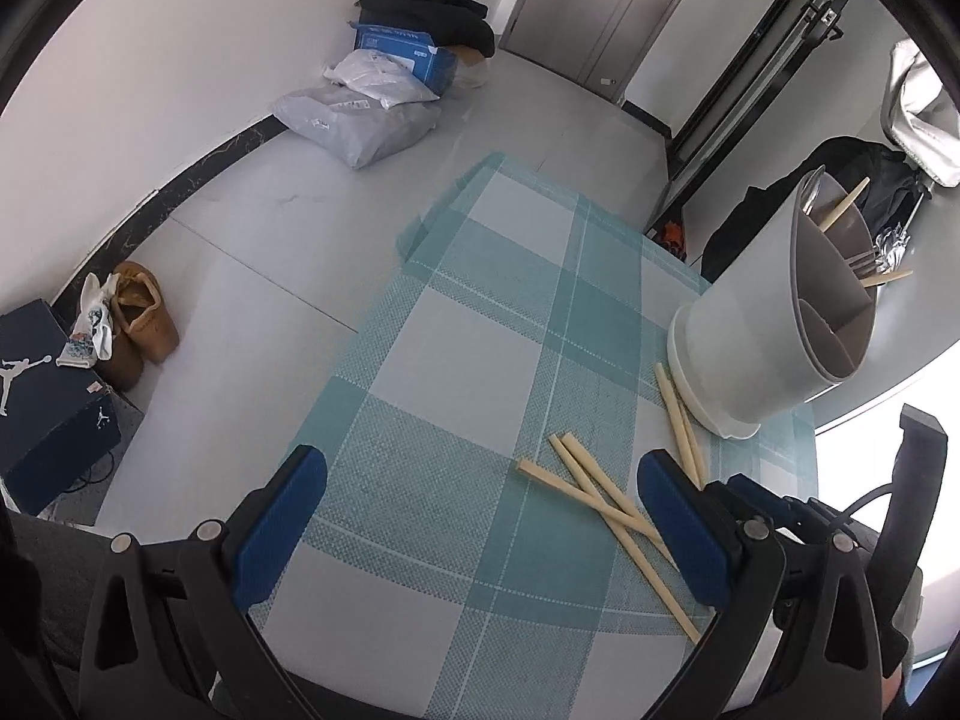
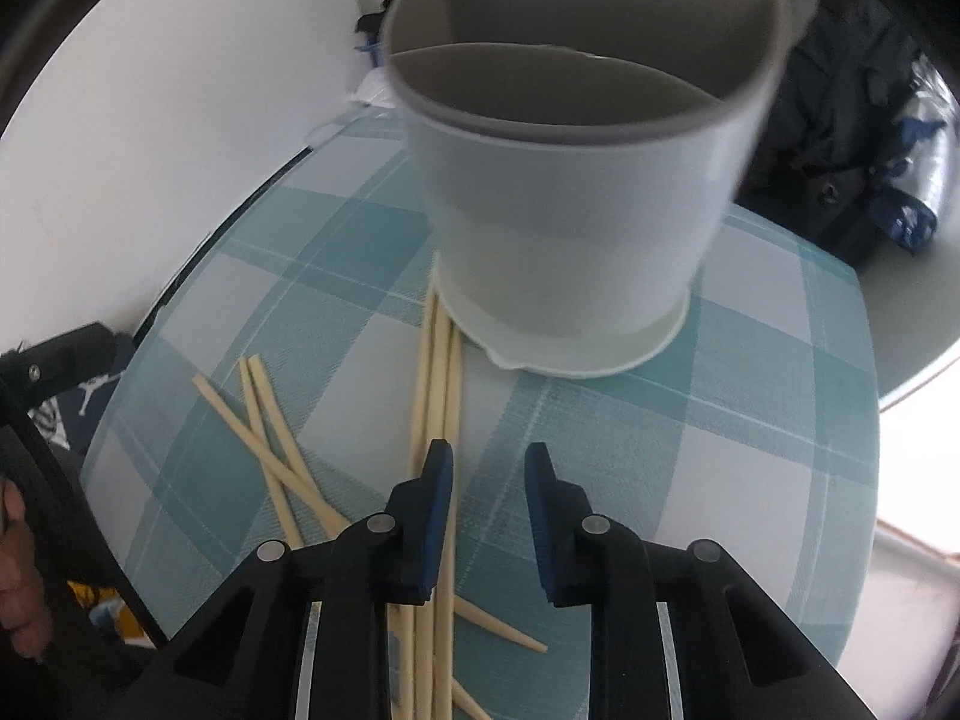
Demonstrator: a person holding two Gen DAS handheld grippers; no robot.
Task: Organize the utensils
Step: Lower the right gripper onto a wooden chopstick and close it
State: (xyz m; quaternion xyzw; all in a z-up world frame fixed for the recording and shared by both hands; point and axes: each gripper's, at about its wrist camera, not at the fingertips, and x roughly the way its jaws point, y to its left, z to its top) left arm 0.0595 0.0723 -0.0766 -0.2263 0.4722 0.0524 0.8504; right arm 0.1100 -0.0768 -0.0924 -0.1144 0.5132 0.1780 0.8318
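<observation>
Here, a table under a teal-and-white checked woven cloth [image 1: 456,360]; pale tiled floor beyond, a grey door [image 1: 606,6] at the far wall, white parcel bags [image 1: 360,114] and a blue box [image 1: 402,54] piled by the skirting, tan boots [image 1: 141,315] beside a dark shoebox [image 1: 48,396].

Left gripper [image 1: 480,516]: blue-padded jaws spread wide, nothing between them, hovering above the cloth. Right-hand finger sits just beside the crossed chopsticks [image 1: 606,504]; contact cannot be told.

Right gripper [image 2: 489,474]: jaws partly apart, gap empty, poised over the cloth. Its left finger overlaps a straight bundle of chopsticks [image 2: 438,372] running to the holder's foot.

Utensil holder [image 2: 570,180]: round white plastic tub, grey liner split into curved compartments, flared base, upright near the table's far right edge. Wooden handles and metal forks [image 1: 867,264] stick out of the rear compartments. Loose chopsticks are pale, slim, tapered wood.
</observation>
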